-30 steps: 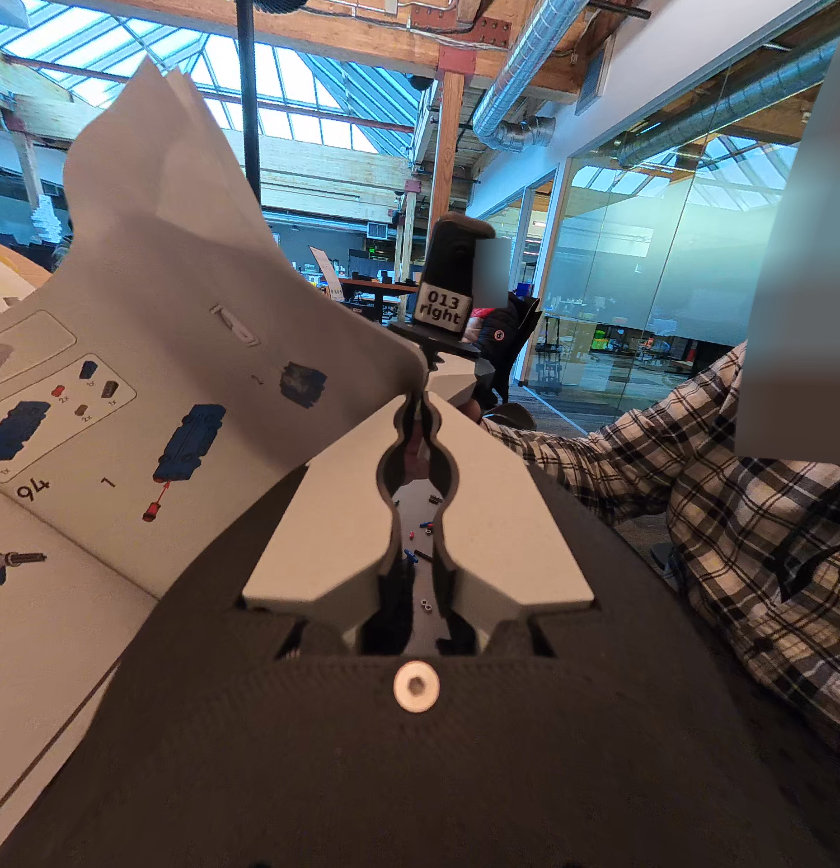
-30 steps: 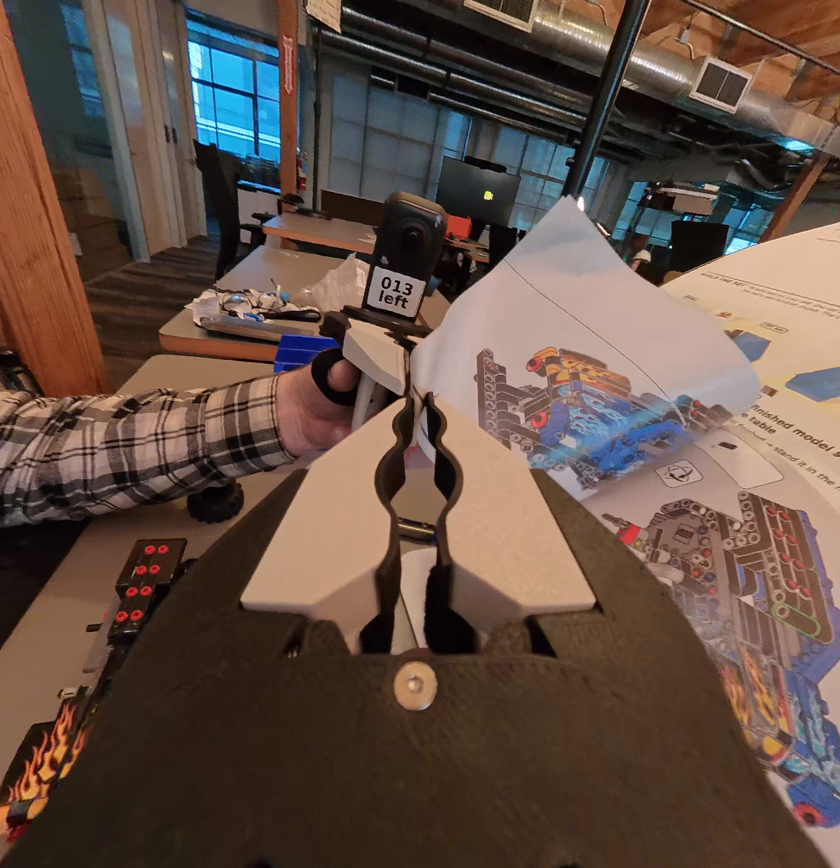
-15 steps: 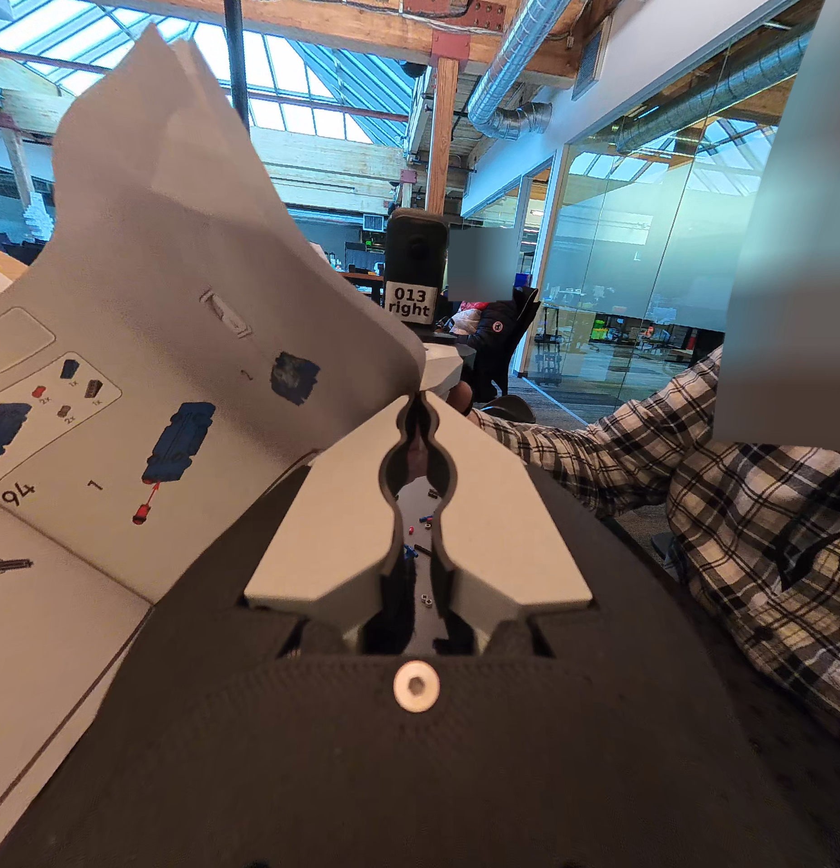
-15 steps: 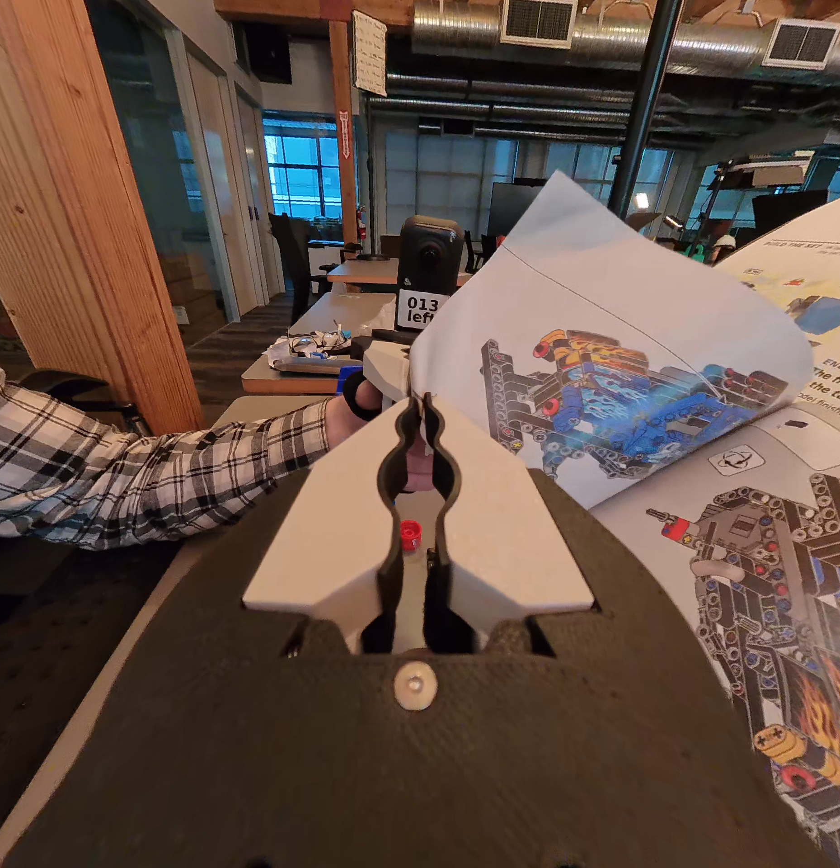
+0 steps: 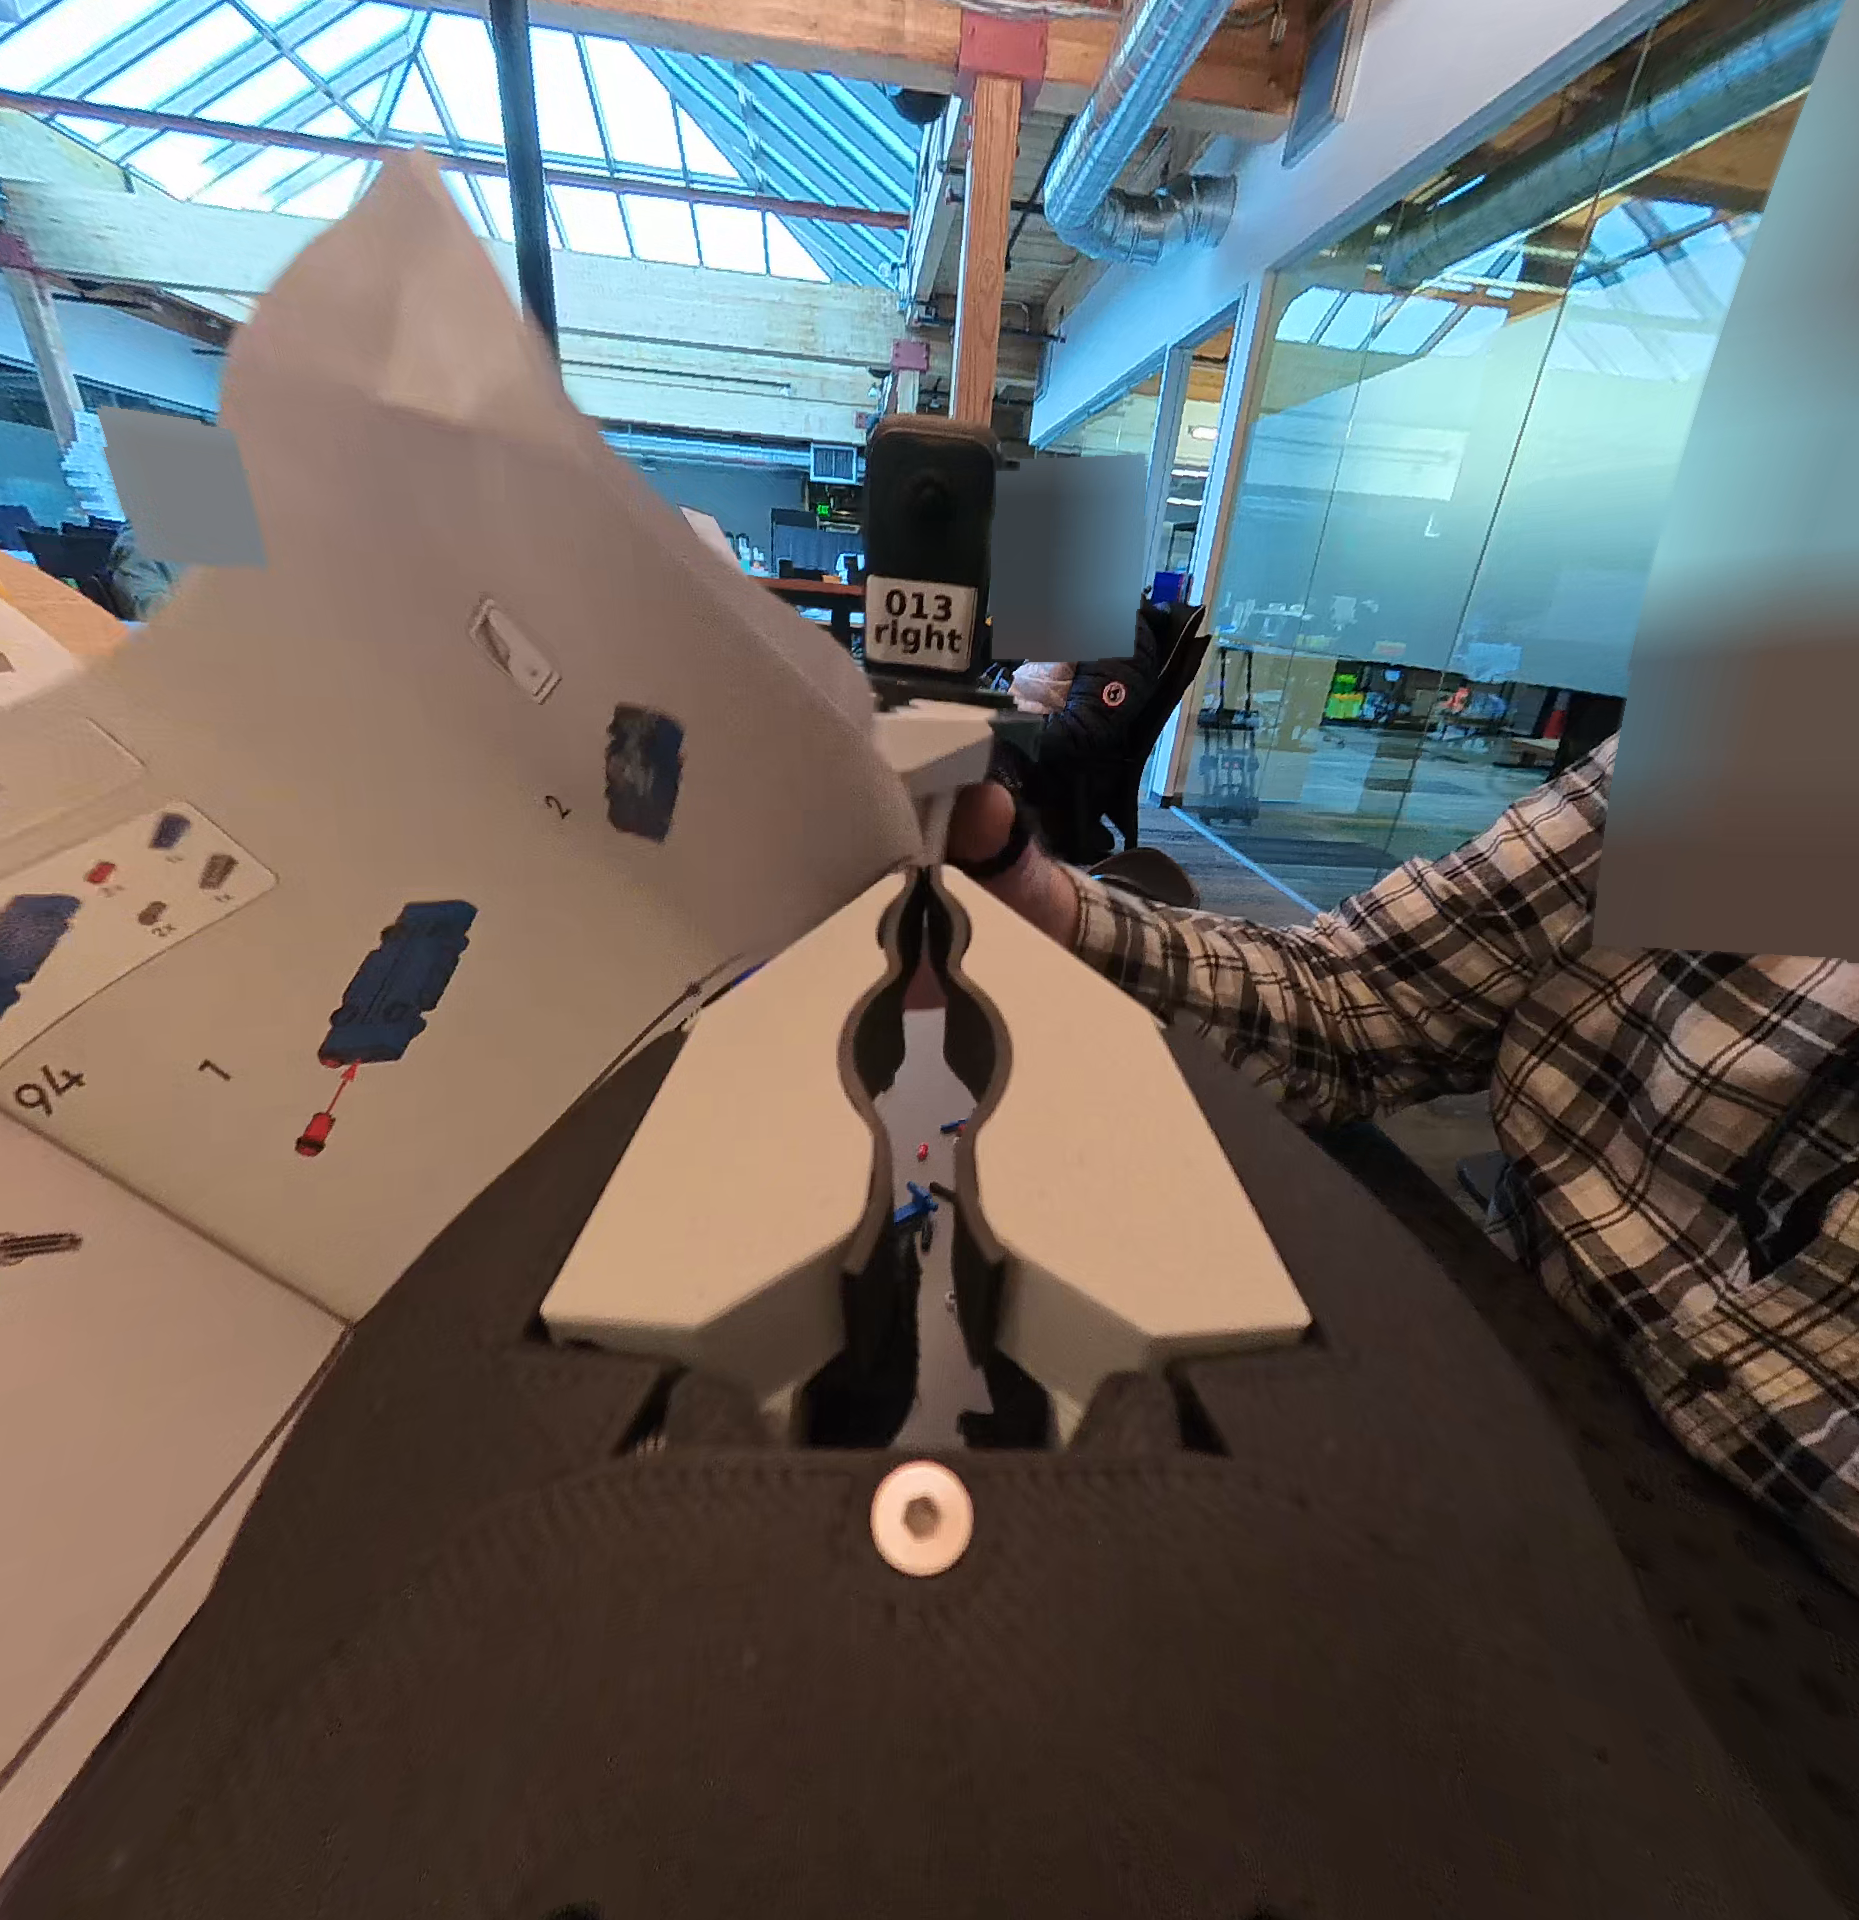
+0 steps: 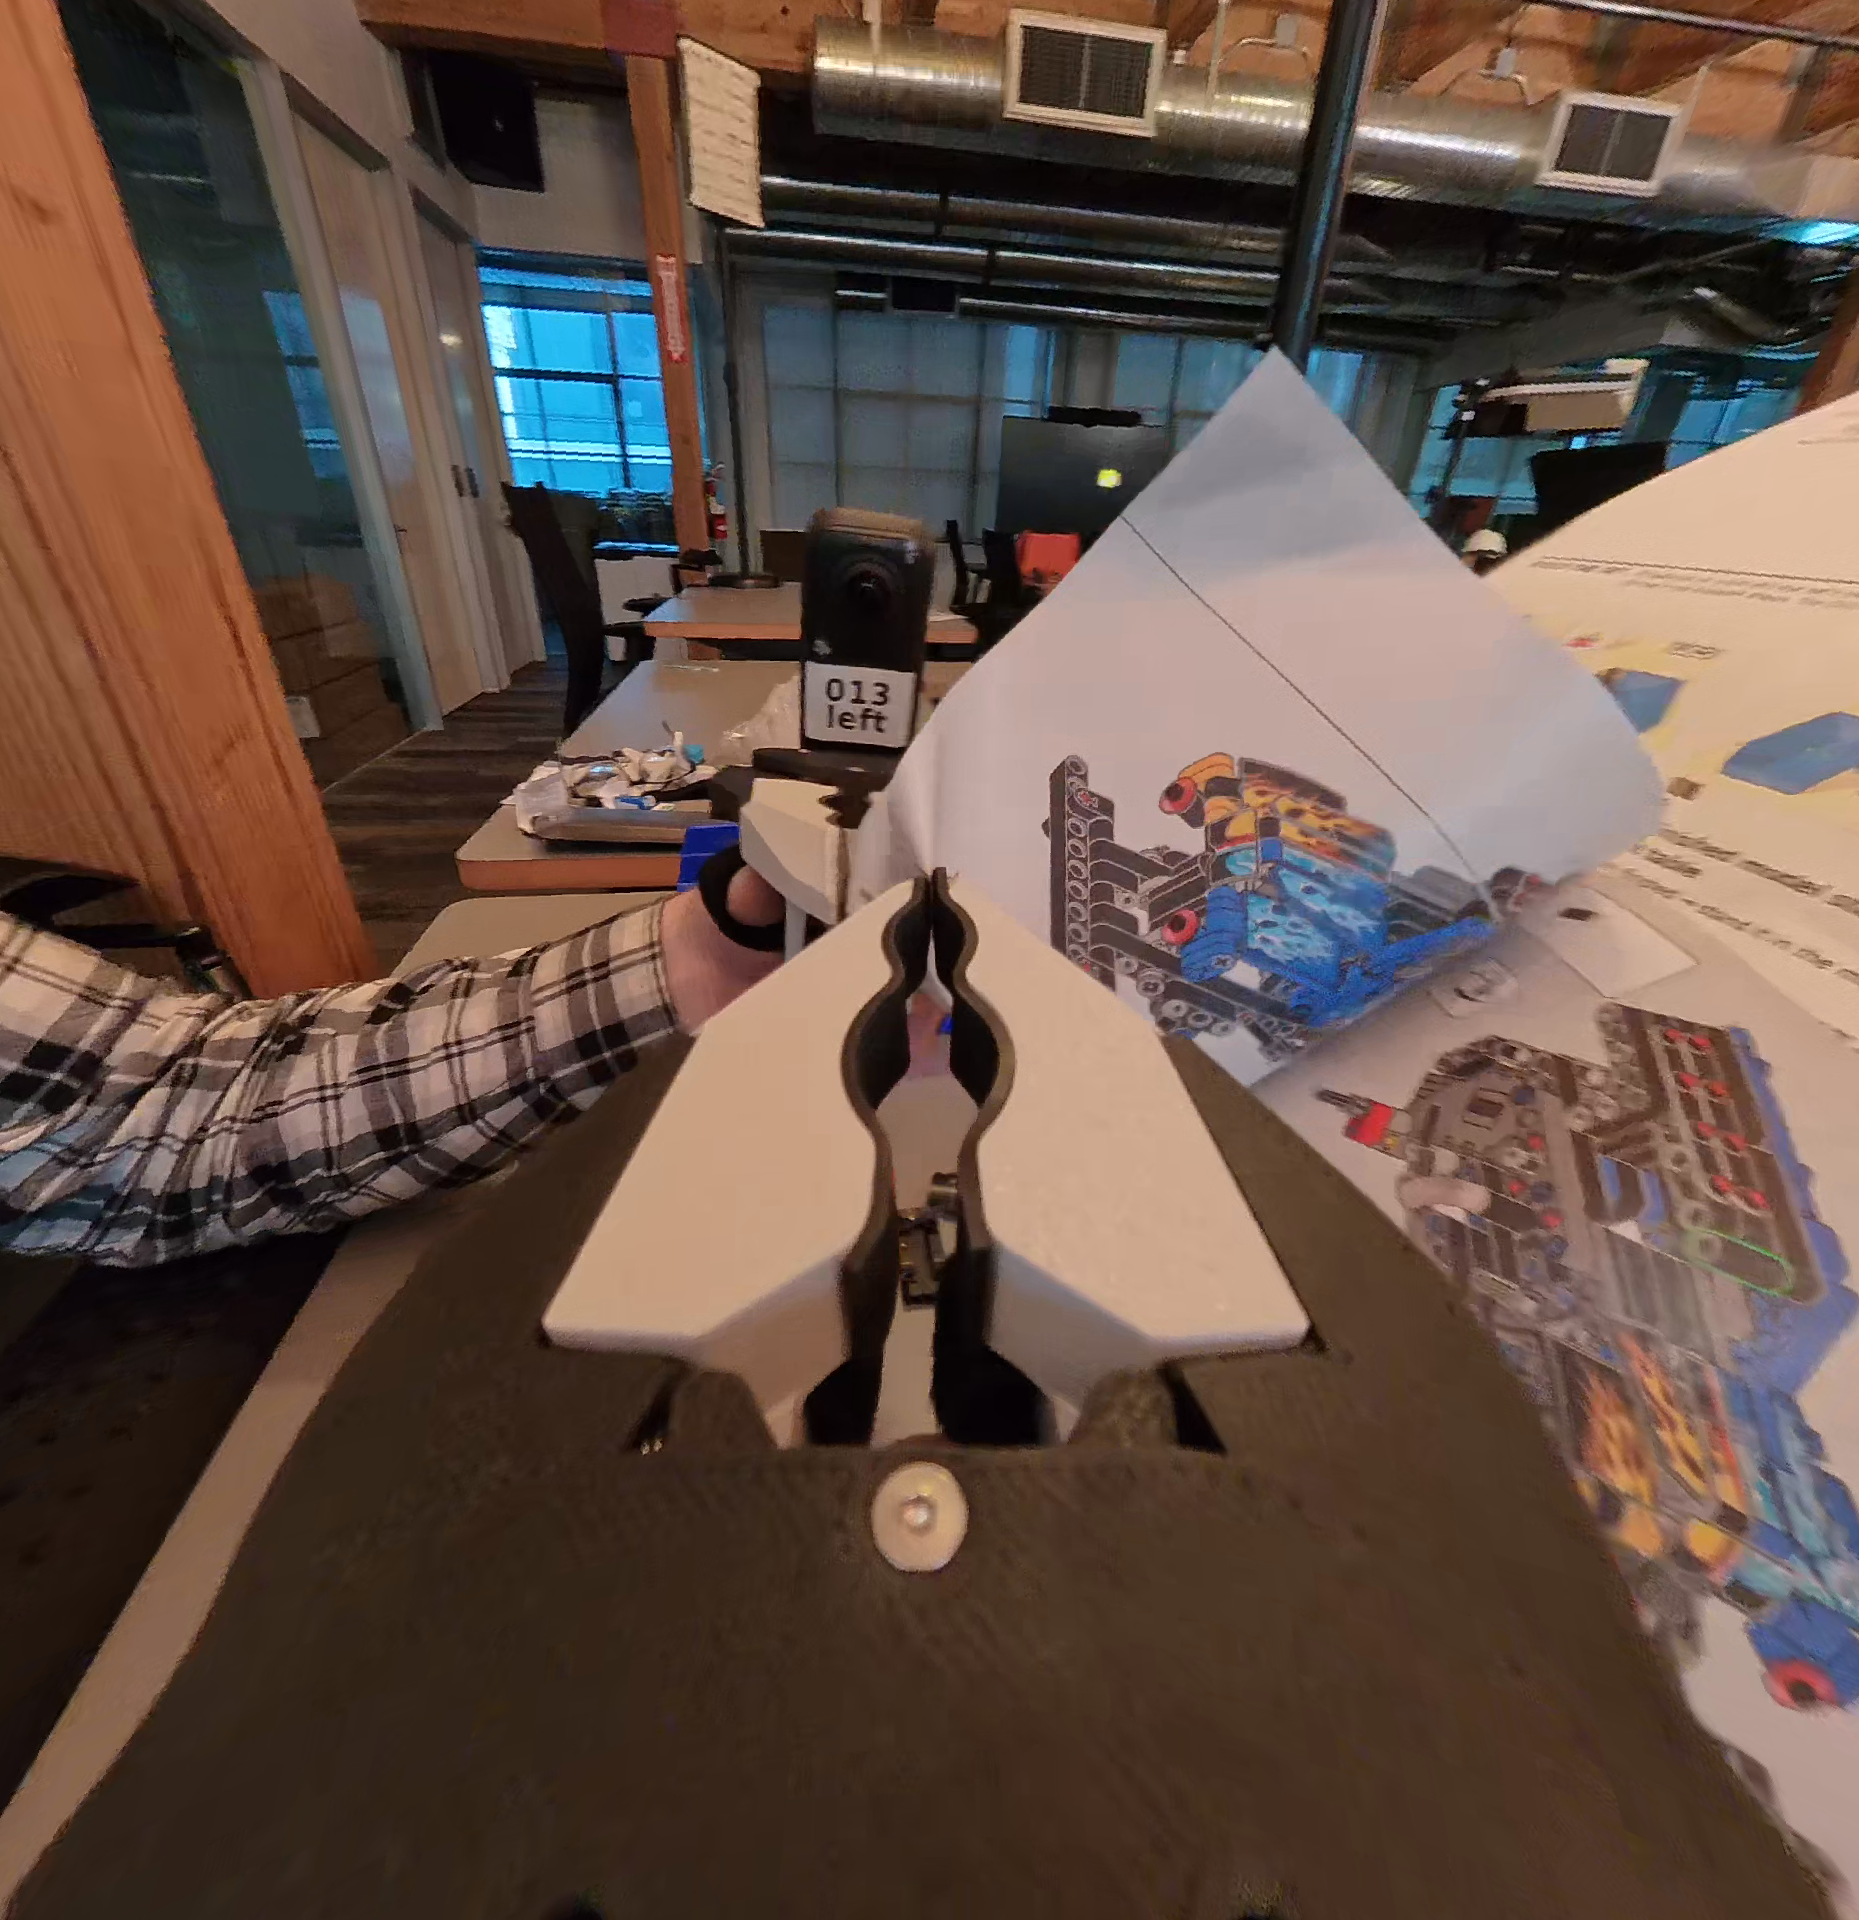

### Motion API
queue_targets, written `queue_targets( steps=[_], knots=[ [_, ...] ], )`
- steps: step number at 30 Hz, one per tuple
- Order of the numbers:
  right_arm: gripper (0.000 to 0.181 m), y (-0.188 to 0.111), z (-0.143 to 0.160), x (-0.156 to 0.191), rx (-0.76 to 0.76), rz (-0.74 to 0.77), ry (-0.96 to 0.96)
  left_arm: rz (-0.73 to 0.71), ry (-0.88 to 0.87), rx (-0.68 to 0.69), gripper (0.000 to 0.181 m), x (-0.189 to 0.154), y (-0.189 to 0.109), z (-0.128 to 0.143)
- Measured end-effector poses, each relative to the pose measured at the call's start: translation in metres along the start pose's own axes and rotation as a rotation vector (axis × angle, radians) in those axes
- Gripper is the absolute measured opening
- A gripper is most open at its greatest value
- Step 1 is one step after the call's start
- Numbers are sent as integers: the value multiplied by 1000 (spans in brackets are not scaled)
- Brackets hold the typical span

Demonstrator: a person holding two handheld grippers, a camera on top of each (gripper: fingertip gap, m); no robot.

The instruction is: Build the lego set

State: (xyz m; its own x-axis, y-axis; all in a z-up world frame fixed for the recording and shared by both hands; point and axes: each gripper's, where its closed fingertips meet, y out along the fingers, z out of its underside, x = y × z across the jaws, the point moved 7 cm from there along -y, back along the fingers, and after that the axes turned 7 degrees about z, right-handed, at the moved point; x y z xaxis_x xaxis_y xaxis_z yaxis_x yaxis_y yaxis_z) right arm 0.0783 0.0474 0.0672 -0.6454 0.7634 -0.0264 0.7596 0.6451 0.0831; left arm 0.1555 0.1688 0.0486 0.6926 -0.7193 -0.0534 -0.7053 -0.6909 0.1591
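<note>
The lego set's instruction booklet (image 6: 1590, 1195) lies open, one page (image 5: 489, 748) lifted and curled upright with printed build steps on one face and a blue flame-decorated vehicle on the other, while small loose pieces (image 5: 920, 1195) dot the table.

Booklet (image 6: 1683, 1299) blurred, cut off at right edge.

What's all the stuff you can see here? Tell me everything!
instruction booklet: one, white with blue and black model pictures, open at the right
lifted page: one, white, pinched at its corner by both grippers
small lego pieces: a few, blue and red, on the table between the left fingers
plaid sleeves: two, black and white
left hand-held gripper: one, grey fingers, shut
right hand-held gripper: one, white fingers, shut
</note>
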Motion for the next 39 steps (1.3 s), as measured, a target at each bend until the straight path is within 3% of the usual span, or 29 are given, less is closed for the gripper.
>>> queue_targets(
  steps=[4, 7, 8, 10, 12, 15, 19, 23, 28, 33, 39],
  knots=[
    [0, -25, -4, -14, 31, 162, 6, -17, 11, -6, 0, 0, -8, -4],
    [0, -50, -5, -32, 98, 383, -16, -32, 17, -11, 0, -1, -14, -7],
    [9, -60, -8, -40, 132, 496, -38, -37, 20, -12, 0, -1, -15, -7],
    [44, -76, -22, -43, 144, 689, -167, -44, 23, -18, 0, -1, -18, -9],
    [56, -85, -45, -31, 90, 802, -332, -48, 26, -22, 0, -1, -19, -10],
    [49, -67, -58, 2, 76, 685, -465, -46, 26, -25, 0, -2, -18, -10],
    [38, -13, -29, 24, 200, 404, -415, -37, 22, -20, 0, -2, -14, -9],
    [30, 20, -5, 20, 242, 321, -343, -29, 24, -18, 0, -3, -12, -8],
    [9, 29, -2, 12, 189, 206, -209, -15, 12, -33, 0, -2, -14, -8],
    [27, 28, -1, 13, 159, 121, -190, -6, 7, -47, 0, -1, -14, -7],
    [16, 28, 0, 18, 156, 86, -240, 18, -3, -65, 0, -2, -11, -7]
  ],
)
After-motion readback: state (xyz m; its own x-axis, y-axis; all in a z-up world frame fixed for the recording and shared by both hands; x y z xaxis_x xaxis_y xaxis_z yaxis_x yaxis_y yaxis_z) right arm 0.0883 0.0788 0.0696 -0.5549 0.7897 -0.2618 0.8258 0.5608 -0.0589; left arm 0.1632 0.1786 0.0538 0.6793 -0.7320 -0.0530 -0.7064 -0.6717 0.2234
